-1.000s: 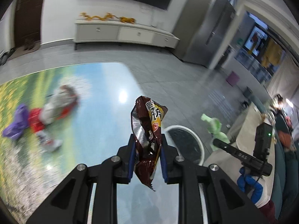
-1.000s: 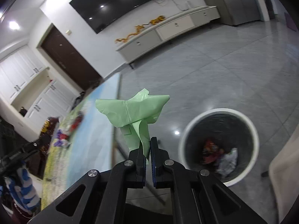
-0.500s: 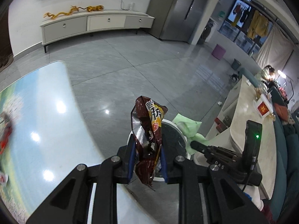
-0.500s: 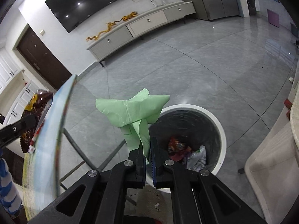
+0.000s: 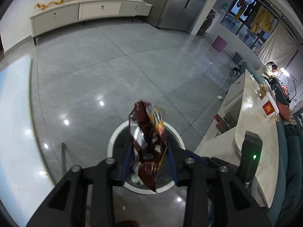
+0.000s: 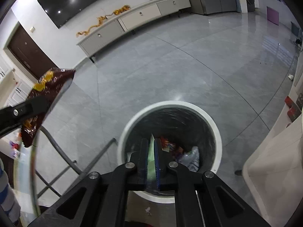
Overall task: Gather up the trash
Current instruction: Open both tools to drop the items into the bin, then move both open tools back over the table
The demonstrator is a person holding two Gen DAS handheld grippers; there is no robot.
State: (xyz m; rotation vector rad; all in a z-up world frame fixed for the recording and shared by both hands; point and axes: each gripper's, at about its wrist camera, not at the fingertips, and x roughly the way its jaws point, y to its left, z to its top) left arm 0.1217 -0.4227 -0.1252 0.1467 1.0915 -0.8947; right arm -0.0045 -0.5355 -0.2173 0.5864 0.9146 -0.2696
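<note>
Both of my claws have swung off the table and now hang over the white-rimmed bin (image 6: 214, 124), which fills the lower middle of each view where half a second ago it sat further ahead. Above the bin's left half, my left gripper (image 5: 149, 162) has spread its fingers wider than before, and the brown snack wrapper (image 5: 147, 140) sits loosely between them, so I judge it is slipping free. Its long axis runs roughly upright, torn top away from me and lower tip down toward the bin's mouth.

Over the bin's near side, my right gripper (image 6: 151, 160) is parted by a narrow gap, and only a blurred pale green sliver (image 6: 151, 158) shows between the pads; the green bag may be dropping, though I cannot be sure.

My worry is the wrapper: it is light and crinkled, and could snag on a pad or drift past the bin's near rim onto the floor.
</note>
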